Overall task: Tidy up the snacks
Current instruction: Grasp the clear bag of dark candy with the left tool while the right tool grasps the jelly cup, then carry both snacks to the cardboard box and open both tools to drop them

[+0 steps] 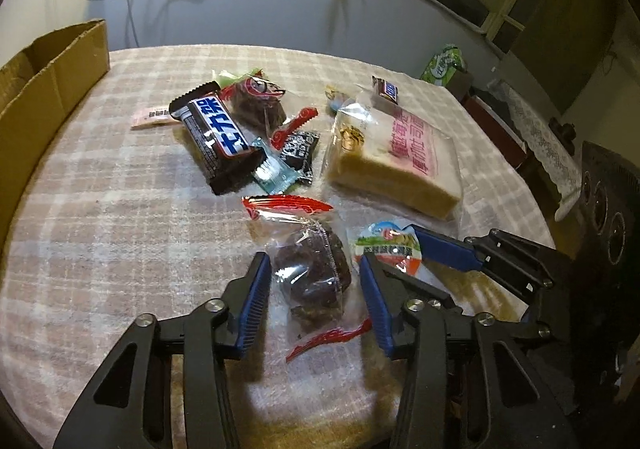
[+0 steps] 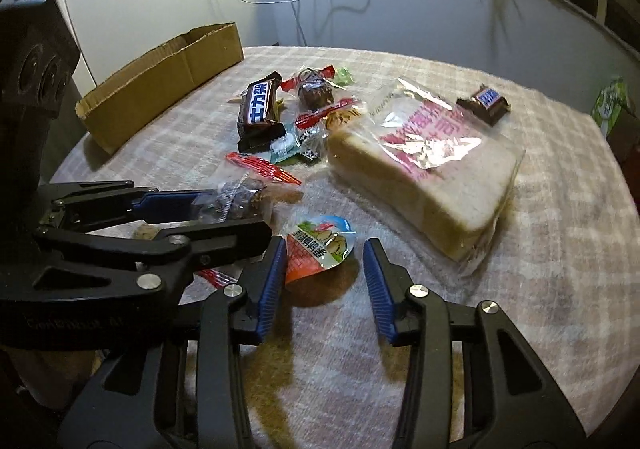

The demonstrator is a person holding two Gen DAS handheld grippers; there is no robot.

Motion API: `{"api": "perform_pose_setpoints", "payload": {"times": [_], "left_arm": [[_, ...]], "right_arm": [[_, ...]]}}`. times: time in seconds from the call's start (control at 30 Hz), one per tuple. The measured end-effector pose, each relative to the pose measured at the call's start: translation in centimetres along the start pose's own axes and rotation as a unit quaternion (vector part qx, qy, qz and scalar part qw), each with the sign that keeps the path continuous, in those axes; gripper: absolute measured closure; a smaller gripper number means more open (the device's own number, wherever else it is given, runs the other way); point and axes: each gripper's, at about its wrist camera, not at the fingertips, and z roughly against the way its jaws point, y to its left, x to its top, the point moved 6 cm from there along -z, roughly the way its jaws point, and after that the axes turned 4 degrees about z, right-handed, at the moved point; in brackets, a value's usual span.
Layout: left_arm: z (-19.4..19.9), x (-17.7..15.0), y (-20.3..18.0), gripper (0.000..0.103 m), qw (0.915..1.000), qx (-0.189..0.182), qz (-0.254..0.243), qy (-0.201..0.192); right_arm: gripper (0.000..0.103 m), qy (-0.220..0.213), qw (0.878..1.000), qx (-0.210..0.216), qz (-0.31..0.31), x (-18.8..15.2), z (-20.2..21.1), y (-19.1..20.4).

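Both grippers I steer stand apart: left gripper (image 1: 316,301) straddling the dark cake packet (image 1: 310,273), right gripper (image 2: 325,281) around the small cup (image 2: 322,245).

Clear-wrapped dark cake (image 1: 310,275) beside small colourful packet (image 1: 390,245); bagged bread (image 1: 394,161), chocolate bar (image 1: 216,139) beyond.

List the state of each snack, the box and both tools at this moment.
left tool: open, straddling the dark cake packet, sealed, flat on the cloth
right tool: open around the round egg-snack packet, sealed, left pad at its edge
bread bag: sealed, lying flat
large chocolate bar: wrapped, lying among small sweets
small chocolate bar: wrapped, beside the bread bag
cardboard box: open-topped, upright
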Motion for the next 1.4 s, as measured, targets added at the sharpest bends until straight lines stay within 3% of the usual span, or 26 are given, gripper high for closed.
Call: {"api": "perform_pose_setpoints", "payload": {"times": [0.1,0.17,0.53,0.87,1.4], "left_arm": [[0.1,0.3,0.6,0.069,0.9999,-0.006,0.012,-0.001],[0.3,0.2,1.0,0.07,0.9999,-0.006,0.013,-0.004],[2.4,0.0,2.9,0.071,0.9994,-0.006,0.023,-0.024],[6.9,1.8,5.5,0.071,0.9964,0.009,0.032,-0.077],[13.6,5.1,15.9,0.071,0.9792,0.11,0.082,-0.15]], "right_arm": [[0.062,0.002,1.0,0.0,0.007,0.3,-0.2,0.2],[0.068,0.001,1.0,0.001,0.007,0.4,-0.3,0.1],[0.072,-0.004,1.0,0.009,-0.021,0.8,0.0,-0.1],[0.072,-0.043,0.998,0.034,-0.009,4.8,1.7,2.8],[0.072,-0.092,0.989,0.08,0.08,14.9,-0.1,11.8]]}}
